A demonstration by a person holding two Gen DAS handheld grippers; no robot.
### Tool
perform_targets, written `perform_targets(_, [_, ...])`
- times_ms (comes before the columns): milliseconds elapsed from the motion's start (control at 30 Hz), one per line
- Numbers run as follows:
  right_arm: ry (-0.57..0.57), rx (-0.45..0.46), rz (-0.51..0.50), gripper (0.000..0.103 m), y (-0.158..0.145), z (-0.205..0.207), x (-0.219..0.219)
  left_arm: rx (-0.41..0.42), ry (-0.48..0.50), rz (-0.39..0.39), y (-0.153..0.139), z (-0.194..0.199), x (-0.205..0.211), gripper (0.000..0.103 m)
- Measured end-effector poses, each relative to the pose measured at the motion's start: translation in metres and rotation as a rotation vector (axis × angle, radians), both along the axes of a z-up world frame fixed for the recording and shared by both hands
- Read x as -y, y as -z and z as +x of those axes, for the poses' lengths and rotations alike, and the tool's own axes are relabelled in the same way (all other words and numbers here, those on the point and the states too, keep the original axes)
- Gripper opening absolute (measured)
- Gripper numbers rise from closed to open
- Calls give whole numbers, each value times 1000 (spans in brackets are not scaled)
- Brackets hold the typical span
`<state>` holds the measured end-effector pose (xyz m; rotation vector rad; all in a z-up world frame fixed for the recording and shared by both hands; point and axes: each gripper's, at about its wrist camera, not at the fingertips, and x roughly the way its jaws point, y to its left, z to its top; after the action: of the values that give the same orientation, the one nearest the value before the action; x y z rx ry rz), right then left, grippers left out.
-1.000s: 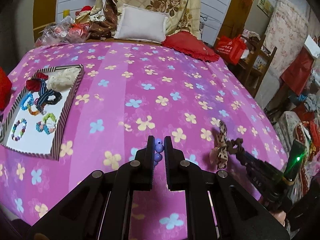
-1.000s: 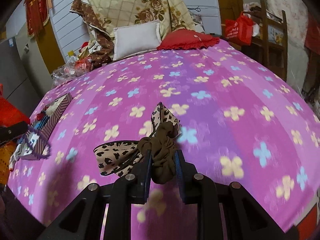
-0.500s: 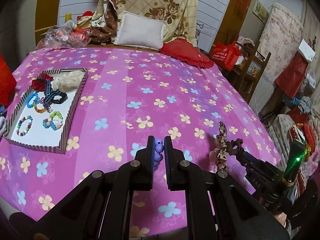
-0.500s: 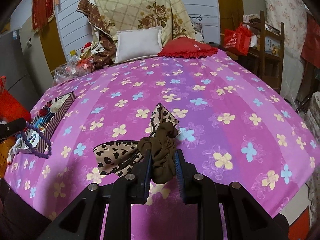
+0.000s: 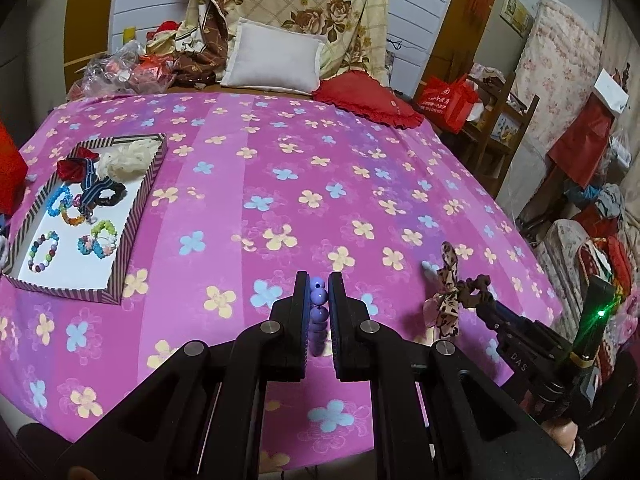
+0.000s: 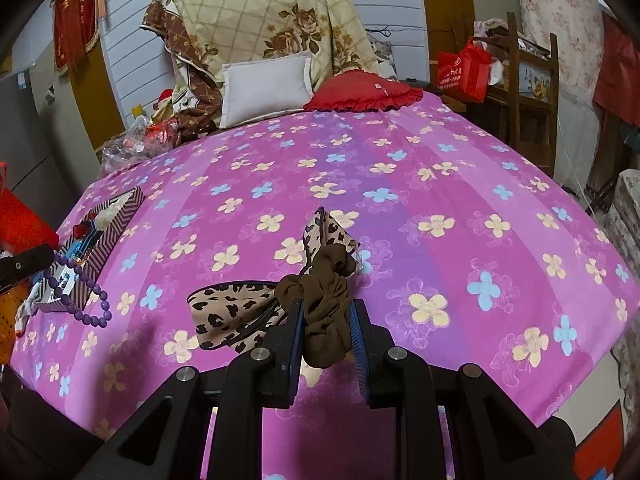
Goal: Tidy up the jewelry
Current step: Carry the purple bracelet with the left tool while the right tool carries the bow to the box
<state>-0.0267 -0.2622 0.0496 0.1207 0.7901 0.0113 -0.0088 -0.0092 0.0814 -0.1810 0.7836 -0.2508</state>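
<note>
My left gripper (image 5: 318, 280) is shut on a purple bead bracelet (image 5: 317, 312), held above the pink flowered bedspread; the bracelet also hangs in the right wrist view (image 6: 86, 300). My right gripper (image 6: 325, 308) is shut on a brown scrunchie with a leopard-print bow (image 6: 324, 300), also seen in the left wrist view (image 5: 446, 296). A striped-rim tray (image 5: 138, 216) lies at the left of the bed, holding several bead bracelets (image 5: 42, 250), dark scrunchies (image 5: 102, 192), a red bow (image 5: 74, 166) and a cream scrunchie (image 5: 126, 160).
A white pillow (image 5: 276, 58) and a red cushion (image 5: 366, 98) lie at the head of the bed with a patterned quilt (image 5: 304, 4). Plastic bags (image 5: 120, 72) sit at the back left. A wooden shelf with a red bag (image 5: 448, 98) stands on the right.
Both grippers have risen and pulled back from the bed with their items still held. The tray now sits further from the left gripper.
</note>
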Motion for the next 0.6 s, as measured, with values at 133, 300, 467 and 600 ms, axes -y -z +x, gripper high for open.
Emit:
perform_targets(133, [-15,0,-3,21,0,-1,-7,10,-15,-4,-1,1,-10,8])
perform_targets(300, [-58,-12,3,21,-6,6,-22,16,-98,-45,-4,3,-48,8])
perform_targets(467, [-134,-2,-5,21,-17,15,-52,43,-221,-50,-12,2,-106,8])
perform_targets(600, [-204,-20,-9,21,-20,28,-84,70,-322,-59,-19,5,-157,8])
